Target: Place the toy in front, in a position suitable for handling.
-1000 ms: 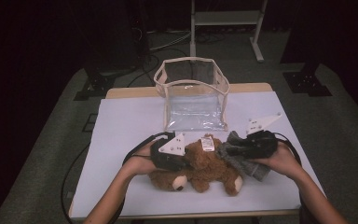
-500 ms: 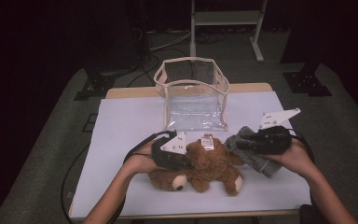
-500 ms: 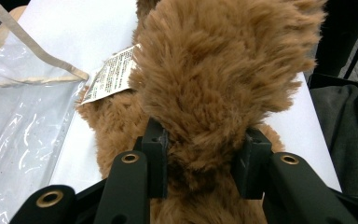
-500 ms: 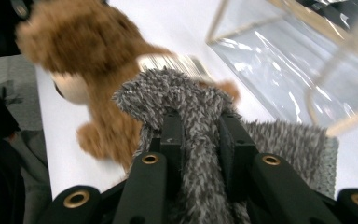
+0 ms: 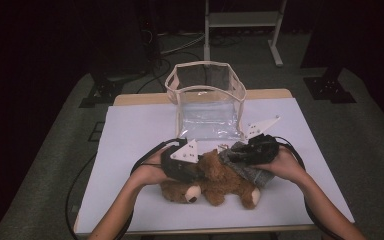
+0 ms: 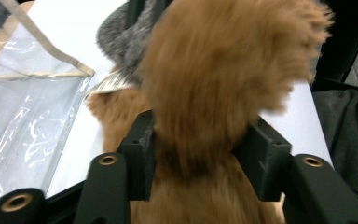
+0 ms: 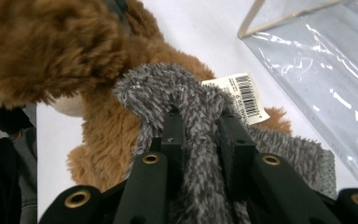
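A brown teddy bear (image 5: 220, 181) lies on the white table cover (image 5: 130, 130) near the front edge. My left gripper (image 5: 196, 171) reaches in from the left; its jaws have just been opening, and a brown furry limb (image 6: 223, 70) still fills the gap and touches both pads. From the right, my right gripper (image 5: 231, 156) is shut on a grey fuzzy cloth (image 5: 254, 173), which bunches up between its pads (image 7: 172, 128) over the bear's body. A white barcode tag (image 7: 242, 95) sticks out beside the cloth.
A clear plastic bag (image 5: 207, 107) with beige trim stands open at the back middle of the table, just beyond the bear. Its wall shows close by in both gripper views. A metal stand (image 5: 242, 20) rises on the dark floor behind.
My right gripper swung out to the right with the grey cloth, then came back left against the bear. The left hand stayed where it was.
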Demonstrator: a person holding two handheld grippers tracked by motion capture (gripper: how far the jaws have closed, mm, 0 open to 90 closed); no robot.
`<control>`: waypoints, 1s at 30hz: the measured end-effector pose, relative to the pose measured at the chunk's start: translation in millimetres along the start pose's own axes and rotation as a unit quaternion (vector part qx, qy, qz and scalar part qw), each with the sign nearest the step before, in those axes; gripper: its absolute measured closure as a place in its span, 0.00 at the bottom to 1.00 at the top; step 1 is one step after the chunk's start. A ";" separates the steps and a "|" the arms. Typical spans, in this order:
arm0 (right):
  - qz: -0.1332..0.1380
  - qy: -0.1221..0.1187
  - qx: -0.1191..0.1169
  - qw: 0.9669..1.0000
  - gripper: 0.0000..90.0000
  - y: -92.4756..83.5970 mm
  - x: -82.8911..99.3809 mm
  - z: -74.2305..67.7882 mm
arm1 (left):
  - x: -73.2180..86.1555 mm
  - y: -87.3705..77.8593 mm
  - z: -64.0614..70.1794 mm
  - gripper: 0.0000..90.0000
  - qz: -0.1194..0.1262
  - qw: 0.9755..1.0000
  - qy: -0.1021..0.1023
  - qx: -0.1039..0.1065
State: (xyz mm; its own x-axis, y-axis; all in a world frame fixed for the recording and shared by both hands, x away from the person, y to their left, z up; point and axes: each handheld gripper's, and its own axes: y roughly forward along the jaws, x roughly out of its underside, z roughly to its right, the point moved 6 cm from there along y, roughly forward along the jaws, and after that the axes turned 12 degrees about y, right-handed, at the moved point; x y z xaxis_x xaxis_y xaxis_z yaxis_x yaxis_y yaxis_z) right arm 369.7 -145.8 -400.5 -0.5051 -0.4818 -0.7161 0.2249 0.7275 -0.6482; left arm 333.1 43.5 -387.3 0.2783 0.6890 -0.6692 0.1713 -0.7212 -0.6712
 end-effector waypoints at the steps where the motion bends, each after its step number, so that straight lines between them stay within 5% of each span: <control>1: 0.000 0.002 0.001 1.000 0.82 -0.9 2.2 1.0 | 1.1 -2.3 0.3 0.54 -0.001 1.000 -0.004 -0.001; 8: 0.007 0.019 -0.003 1.000 0.82 -6.9 16.4 4.7 | 17.1 -22.3 5.3 0.33 0.005 0.999 -0.042 -0.010; 14: 0.006 0.013 0.000 1.000 0.82 -6.1 17.0 0.0 | 39.0 -27.4 9.6 0.13 0.004 0.995 -0.099 -0.014; 20: 0.001 0.008 0.001 1.000 0.82 -5.1 17.0 -3.3 | 57.1 -23.5 17.1 0.09 0.014 0.991 -0.131 -0.011; 24: 0.001 0.006 0.004 1.000 0.82 -4.3 17.7 -5.7 | 63.4 -18.2 19.2 0.23 0.028 0.992 -0.125 -0.011; 26: 0.003 0.008 0.005 1.000 0.82 -5.3 19.0 -5.7 | 64.4 -18.2 18.9 0.35 0.031 0.994 -0.107 -0.016; 30: 0.004 0.012 0.004 1.000 0.82 -9.8 23.5 -7.5 | 61.7 -14.1 15.7 0.42 0.027 0.996 -0.080 -0.024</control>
State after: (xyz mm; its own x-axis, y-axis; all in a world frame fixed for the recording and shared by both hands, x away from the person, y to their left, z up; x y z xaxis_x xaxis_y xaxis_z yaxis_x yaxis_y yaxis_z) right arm 349.3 -160.6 -409.1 -0.5231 -0.4645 -0.7146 0.2352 0.7272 -0.6449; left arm 333.0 97.2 -424.1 0.1354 0.6495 -0.7482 0.2062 -0.7571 -0.6199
